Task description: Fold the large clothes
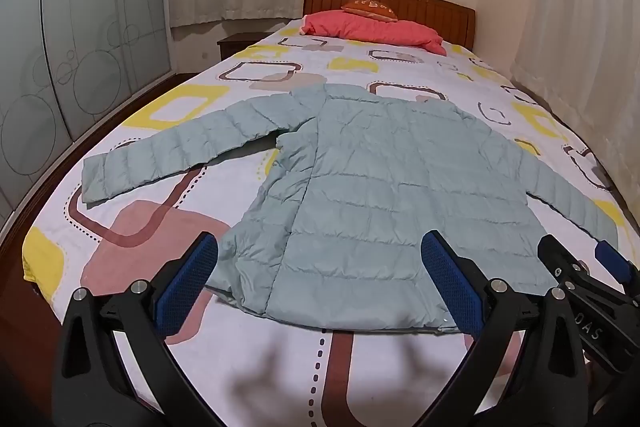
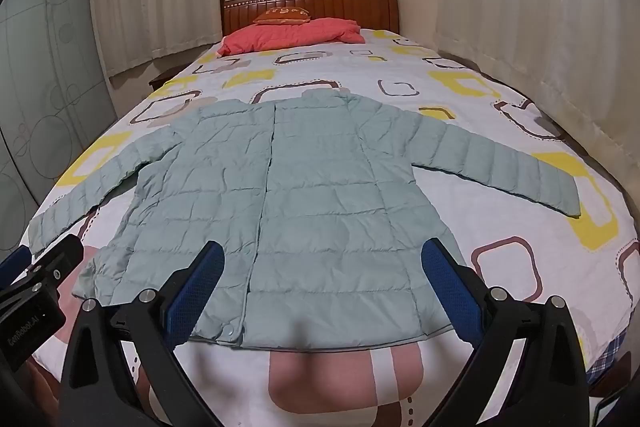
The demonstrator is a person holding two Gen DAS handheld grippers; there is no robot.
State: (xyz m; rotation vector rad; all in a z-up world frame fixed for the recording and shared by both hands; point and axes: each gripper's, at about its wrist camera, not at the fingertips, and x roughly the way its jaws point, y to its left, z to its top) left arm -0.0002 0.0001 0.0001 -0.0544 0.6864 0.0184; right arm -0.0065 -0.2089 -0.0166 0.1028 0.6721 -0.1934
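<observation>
A pale green quilted jacket (image 1: 360, 187) lies flat on the bed, front up, zip closed, collar toward the headboard and both sleeves spread out to the sides. My left gripper (image 1: 320, 267) hovers open over the jacket's hem, left of the middle, with nothing between its blue pads. In the right wrist view the same jacket (image 2: 304, 187) fills the centre, and my right gripper (image 2: 324, 267) stands open above the hem with nothing held. The right gripper (image 1: 576, 267) also shows at the right edge of the left wrist view.
The bed (image 1: 200, 99) has a white sheet patterned with yellow, brown and pink squares. A pink folded quilt (image 1: 376, 29) and an orange cushion (image 1: 370, 7) lie at the wooden headboard. Curtains hang left and right; a wardrobe (image 1: 60, 67) stands along the left.
</observation>
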